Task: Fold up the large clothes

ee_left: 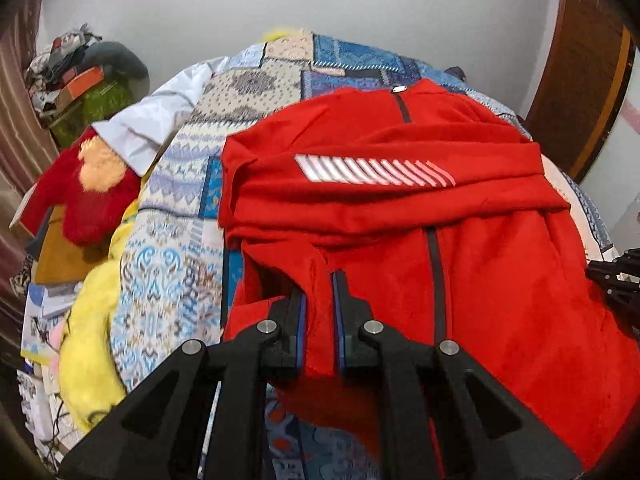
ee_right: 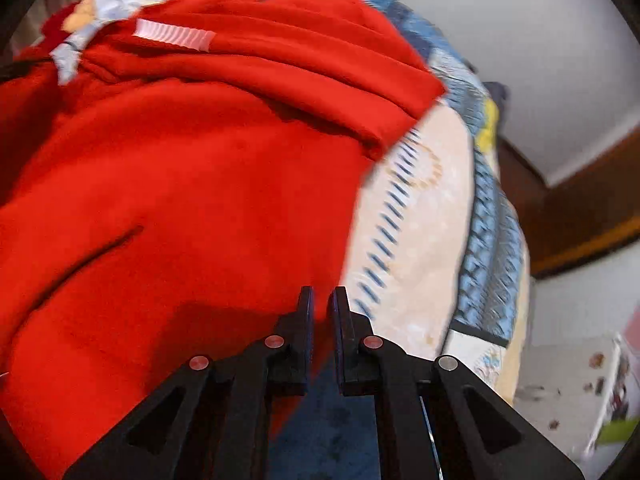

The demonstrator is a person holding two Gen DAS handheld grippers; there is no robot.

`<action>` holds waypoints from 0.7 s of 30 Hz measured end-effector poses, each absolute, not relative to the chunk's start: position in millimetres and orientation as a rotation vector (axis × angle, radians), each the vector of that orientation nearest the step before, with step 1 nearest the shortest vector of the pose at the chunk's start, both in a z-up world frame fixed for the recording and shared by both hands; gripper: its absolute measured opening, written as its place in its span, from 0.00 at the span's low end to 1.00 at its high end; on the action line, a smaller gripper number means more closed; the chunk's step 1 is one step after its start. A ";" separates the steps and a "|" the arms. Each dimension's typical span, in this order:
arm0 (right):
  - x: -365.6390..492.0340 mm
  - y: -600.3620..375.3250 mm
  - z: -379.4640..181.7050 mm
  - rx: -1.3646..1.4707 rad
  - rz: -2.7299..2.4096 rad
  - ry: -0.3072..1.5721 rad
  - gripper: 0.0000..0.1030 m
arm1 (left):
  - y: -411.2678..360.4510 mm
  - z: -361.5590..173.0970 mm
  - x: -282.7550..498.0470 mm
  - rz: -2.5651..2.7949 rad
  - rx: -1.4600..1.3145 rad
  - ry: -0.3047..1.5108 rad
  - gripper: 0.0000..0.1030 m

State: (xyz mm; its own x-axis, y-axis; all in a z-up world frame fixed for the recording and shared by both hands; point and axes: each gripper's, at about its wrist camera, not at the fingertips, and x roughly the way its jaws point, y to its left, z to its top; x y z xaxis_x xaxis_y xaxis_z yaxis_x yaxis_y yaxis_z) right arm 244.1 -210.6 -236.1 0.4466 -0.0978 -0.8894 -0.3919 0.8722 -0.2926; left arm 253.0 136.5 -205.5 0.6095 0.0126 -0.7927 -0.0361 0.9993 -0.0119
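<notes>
The red jacket [ee_left: 400, 208] is spread on the bed [ee_left: 168, 280]; its hem is pinched by the left hand-held gripper [ee_left: 320, 280] and by the right hand-held gripper [ee_right: 322, 294].

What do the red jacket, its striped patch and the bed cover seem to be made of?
Red jacket: probably fleece; the surface is matte and slightly fuzzy, with soft folds.
Striped patch: likely reflective print or tape; it looks pale and bright against the red.
Bed cover: seemingly printed woven cotton or a blend; flat, matte, patterned patchwork. The weave is too blurred to confirm.
</notes>
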 end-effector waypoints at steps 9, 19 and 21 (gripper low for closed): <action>247.1 -213.8 -237.7 -0.531 0.206 1.097 0.05 | 157.9 -221.6 213.7 0.116 -0.019 0.941 0.11; 250.0 -248.5 -199.2 -0.124 0.270 1.290 0.05 | 198.3 -295.1 152.1 0.246 -0.035 1.130 0.12; 237.9 -250.0 -182.1 -0.016 0.337 1.288 0.05 | 200.8 -308.2 144.3 0.236 -0.072 1.154 0.13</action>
State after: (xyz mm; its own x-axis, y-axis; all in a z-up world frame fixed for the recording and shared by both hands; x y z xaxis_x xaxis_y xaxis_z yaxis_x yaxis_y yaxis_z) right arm 237.9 -250.0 -182.1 0.2373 0.2372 -0.9420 -0.2553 0.9509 0.1751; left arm 144.3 200.8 -308.2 0.3830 0.1481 -0.9118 -0.2220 0.9729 0.0647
